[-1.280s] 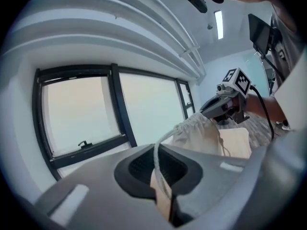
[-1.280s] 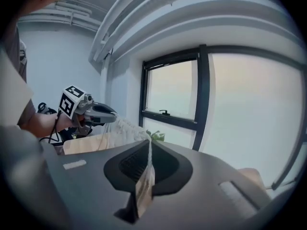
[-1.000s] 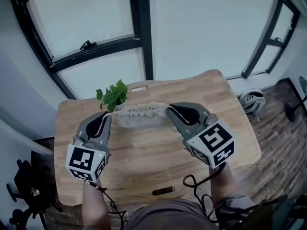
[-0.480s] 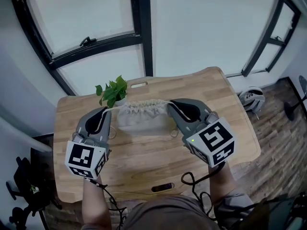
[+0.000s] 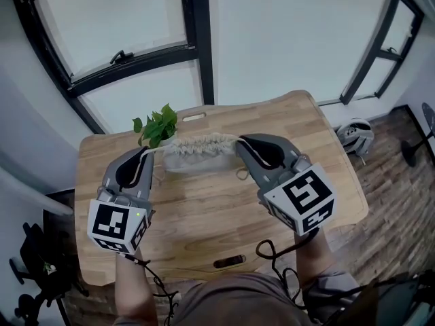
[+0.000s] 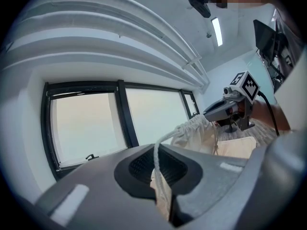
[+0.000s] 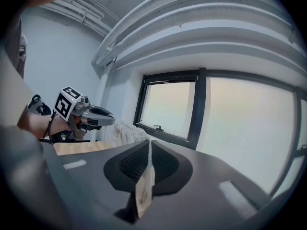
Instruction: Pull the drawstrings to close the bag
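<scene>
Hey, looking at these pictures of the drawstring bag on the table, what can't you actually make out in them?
- Inside of the bag: head view, its gathered cloth covers it.
- Print on the tag in the right gripper: right gripper view, blurred.
- End of the drawstring: left gripper view, pinched inside the left gripper.
- The dark object near the table edge: head view, too small to identify.

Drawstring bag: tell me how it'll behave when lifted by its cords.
The drawstring bag is probably floppy: its mouth bunches into soft gathers between the left gripper and right gripper. It seems light, as thin cords in the jaws pull its top straight. Cloth like this should neither roll nor break.
</scene>
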Demonstrator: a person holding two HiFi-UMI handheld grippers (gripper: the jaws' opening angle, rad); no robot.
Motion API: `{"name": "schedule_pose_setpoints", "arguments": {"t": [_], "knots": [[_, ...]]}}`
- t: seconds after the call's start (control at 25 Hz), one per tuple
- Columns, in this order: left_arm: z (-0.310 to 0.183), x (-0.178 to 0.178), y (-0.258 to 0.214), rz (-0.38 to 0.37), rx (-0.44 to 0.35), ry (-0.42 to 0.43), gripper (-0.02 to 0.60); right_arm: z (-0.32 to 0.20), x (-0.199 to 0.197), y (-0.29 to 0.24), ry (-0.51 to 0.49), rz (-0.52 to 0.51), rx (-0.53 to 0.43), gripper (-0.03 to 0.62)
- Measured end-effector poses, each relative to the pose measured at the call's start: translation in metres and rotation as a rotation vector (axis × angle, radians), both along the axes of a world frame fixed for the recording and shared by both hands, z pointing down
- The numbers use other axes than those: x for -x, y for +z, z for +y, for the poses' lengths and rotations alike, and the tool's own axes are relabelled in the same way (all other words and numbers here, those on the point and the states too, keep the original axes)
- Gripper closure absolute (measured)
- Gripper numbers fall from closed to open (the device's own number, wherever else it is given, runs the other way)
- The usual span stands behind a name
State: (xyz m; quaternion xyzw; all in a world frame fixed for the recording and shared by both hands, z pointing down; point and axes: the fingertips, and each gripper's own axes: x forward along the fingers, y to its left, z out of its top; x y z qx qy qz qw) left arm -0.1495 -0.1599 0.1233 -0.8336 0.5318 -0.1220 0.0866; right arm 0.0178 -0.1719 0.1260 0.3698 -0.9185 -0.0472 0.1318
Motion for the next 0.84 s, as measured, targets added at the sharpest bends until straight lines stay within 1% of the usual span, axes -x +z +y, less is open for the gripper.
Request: {"name": "schedule_pose_setpoints", "arguments": {"t": [0.84], "knots": [[0.007,-0.004,-0.013,-0.015,-0.025,0.0,0.578,0.006,-0.003,-0.005,0.01,-0.013,-0.028,0.559]]}}
